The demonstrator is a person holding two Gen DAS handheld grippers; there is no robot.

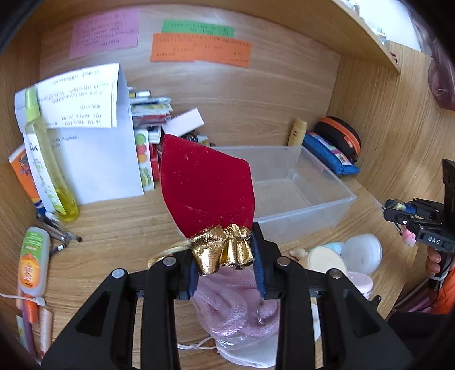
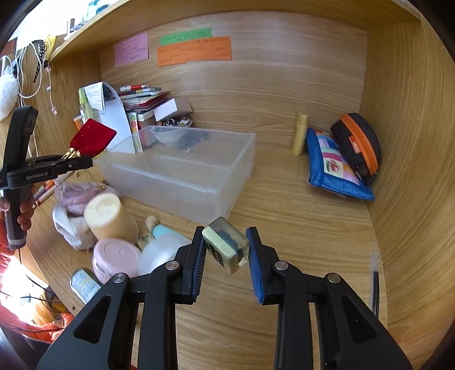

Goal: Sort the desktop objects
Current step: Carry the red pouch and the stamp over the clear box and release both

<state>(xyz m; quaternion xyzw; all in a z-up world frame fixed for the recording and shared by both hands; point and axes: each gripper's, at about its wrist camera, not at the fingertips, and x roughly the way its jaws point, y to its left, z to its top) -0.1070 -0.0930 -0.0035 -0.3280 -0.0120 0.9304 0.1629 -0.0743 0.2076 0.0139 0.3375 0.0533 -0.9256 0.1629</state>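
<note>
Pinching a red velvet pouch [image 1: 204,185] by its gold neck, the left hand-held gripper [image 1: 227,256] is clamped narrow.

Three paper notes are stuck to the wooden back wall: a pink note [image 1: 104,32], a green note [image 1: 198,28] and an orange note [image 1: 200,50] just below the green one. White cables [image 2: 27,76] hang at the left, beneath a wooden shelf [image 2: 93,27].

A red velvet pouch [image 1: 206,187] with a gathered gold neck stands upright off the desk, a yellowish clear resin block [image 2: 226,249] hangs tilted, before an open translucent bin [image 2: 182,170].
</note>
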